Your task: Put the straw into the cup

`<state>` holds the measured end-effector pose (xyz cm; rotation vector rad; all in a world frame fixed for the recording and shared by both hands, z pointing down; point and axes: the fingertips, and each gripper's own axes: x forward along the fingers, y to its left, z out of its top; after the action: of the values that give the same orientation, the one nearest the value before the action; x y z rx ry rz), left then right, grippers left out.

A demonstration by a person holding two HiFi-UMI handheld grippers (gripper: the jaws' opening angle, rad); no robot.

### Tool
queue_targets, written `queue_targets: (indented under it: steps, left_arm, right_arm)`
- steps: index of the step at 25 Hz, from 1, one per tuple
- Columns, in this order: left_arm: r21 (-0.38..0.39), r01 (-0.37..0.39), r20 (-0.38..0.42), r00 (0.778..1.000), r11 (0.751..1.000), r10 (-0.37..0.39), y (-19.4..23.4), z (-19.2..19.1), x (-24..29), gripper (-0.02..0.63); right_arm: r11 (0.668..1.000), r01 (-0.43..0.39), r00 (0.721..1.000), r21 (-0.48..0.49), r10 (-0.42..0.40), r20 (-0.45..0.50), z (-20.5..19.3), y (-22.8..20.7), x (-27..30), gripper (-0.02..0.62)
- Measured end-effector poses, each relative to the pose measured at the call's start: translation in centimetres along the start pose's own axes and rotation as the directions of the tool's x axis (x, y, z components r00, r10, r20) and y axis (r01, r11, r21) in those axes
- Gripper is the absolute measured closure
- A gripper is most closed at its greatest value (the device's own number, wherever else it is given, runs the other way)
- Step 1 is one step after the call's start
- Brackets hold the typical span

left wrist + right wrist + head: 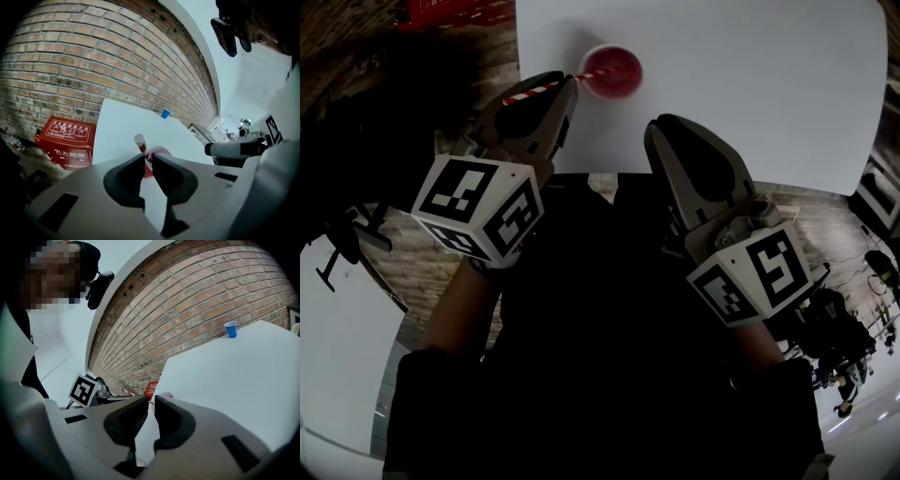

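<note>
1. A red fire-extinguisher box (65,140) stands on the floor against the brick wall (93,56), beyond the left edge of the table.
2. The left gripper (569,86) reaches in over the near left corner of the white table (750,84). Its marker cube sits back toward the person.
3. Its jaws are pinched tight on a red-and-white striped straw (534,92), with the grip close to the cup end.
4. The straw is slanted. One end juts out to the left, past the jaws and over the table's left edge. The other end reaches the red cup (612,70).
5. That end seems to rest at or just over the cup's rim. The jaws cover it, so I cannot say whether it is inside.
6. The cup stands upright near the near left corner of the table, just beyond the left gripper's tips.
7. The right gripper (661,131) hangs over the near edge, to the right of the cup and apart from it. Its jaws are pressed almost together with only a thin slit between them, and nothing is in it.
8. A small blue cup (230,328) stands at the far edge by the brick wall, well apart from everything else.
</note>
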<state>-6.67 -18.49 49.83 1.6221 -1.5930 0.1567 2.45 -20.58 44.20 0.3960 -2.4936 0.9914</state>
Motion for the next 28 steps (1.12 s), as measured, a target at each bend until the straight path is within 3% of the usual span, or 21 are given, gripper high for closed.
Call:
queue_targets:
  steps: [14,22,28]
  left_arm:
    - [0.001,0.026,-0.008,1.0,1.0,-0.026,-0.9,-0.2,-0.8,0.534]
    - [0.005,-0.015,0.045,0.999,1.0,0.015,-1.1,0.9,-2.9,0.534]
    - [-0.04,-0.021,0.124,0.992,0.999,0.026,-1.1,2.7,-5.5,0.535]
  right_arm:
    - [1.0,-0.008,1.0,-0.013,0.009,0.01,0.4,0.7,-0.1,0.532]
    - [1.0,-0.009,1.0,-0.03,0.01,0.022,0.6,1.3,-1.1,0.532]
    - [0.999,-0.013,0.999,-0.053,0.014,0.034,0.8,2.0,-1.4,0.532]
